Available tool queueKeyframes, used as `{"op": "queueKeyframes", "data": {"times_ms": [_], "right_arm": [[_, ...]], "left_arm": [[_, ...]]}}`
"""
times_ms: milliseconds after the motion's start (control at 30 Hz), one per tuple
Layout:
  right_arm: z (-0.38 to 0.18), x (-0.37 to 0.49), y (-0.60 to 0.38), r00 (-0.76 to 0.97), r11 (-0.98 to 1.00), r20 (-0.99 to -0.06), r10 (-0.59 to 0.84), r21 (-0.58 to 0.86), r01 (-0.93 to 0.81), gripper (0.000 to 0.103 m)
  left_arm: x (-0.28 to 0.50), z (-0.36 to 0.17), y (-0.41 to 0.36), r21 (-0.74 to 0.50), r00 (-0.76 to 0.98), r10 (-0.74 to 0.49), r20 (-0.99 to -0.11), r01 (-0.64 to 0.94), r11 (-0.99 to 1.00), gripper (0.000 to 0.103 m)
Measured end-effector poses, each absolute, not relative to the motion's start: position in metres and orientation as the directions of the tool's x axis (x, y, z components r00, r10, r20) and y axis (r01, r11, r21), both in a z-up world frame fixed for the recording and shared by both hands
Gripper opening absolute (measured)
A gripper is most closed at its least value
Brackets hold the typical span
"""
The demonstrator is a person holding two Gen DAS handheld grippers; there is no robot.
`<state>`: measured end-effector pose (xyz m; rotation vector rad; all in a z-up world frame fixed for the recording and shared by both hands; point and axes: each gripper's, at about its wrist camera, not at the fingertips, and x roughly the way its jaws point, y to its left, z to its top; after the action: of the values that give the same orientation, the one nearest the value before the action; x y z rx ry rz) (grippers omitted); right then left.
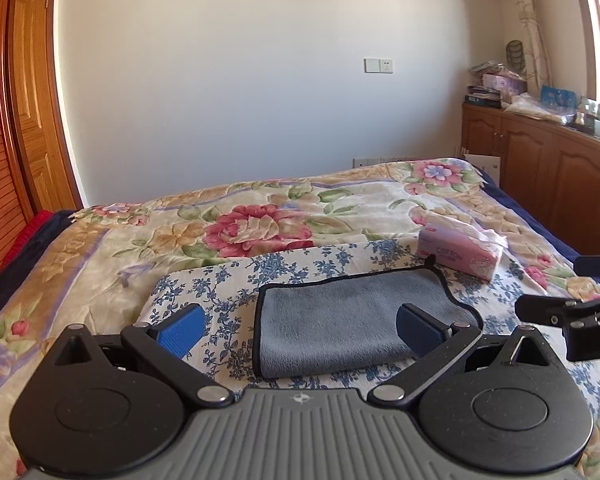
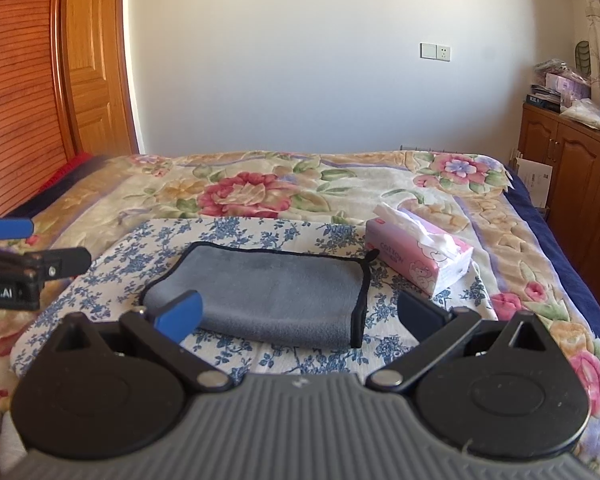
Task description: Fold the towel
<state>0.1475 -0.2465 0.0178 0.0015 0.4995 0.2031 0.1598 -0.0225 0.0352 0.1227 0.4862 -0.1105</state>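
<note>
A grey towel (image 1: 339, 320) with black edging lies folded flat on a blue-flowered white cloth (image 1: 204, 284) on the bed. It also shows in the right wrist view (image 2: 272, 296). My left gripper (image 1: 300, 328) is open and empty, hovering just before the towel's near edge, its right pad over the towel. My right gripper (image 2: 300, 316) is open and empty, just before the towel's near edge. The right gripper's fingers show at the right edge of the left wrist view (image 1: 539, 310). The left gripper's fingers show at the left edge of the right wrist view (image 2: 68, 258).
A pink tissue pack (image 1: 459, 250) lies right of the towel's far corner, also in the right wrist view (image 2: 419, 258). A floral blanket (image 1: 260, 220) covers the bed. Wooden cabinets (image 1: 539, 168) with clutter stand right; a wooden door (image 1: 32, 100) stands left.
</note>
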Motion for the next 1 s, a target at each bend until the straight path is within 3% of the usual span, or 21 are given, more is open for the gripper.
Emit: {"op": "queueKeyframes", "data": {"times_ms": [1000], "right_arm": [[0.021,0.055,-0.251,0.877,0.982,-0.441,0.189,0.062,-0.18,0.103]], "left_arm": [[0.055,0.019,-0.018,0.103,0.88,-0.084,-0.467,0.148,0.984,0.103]]}}
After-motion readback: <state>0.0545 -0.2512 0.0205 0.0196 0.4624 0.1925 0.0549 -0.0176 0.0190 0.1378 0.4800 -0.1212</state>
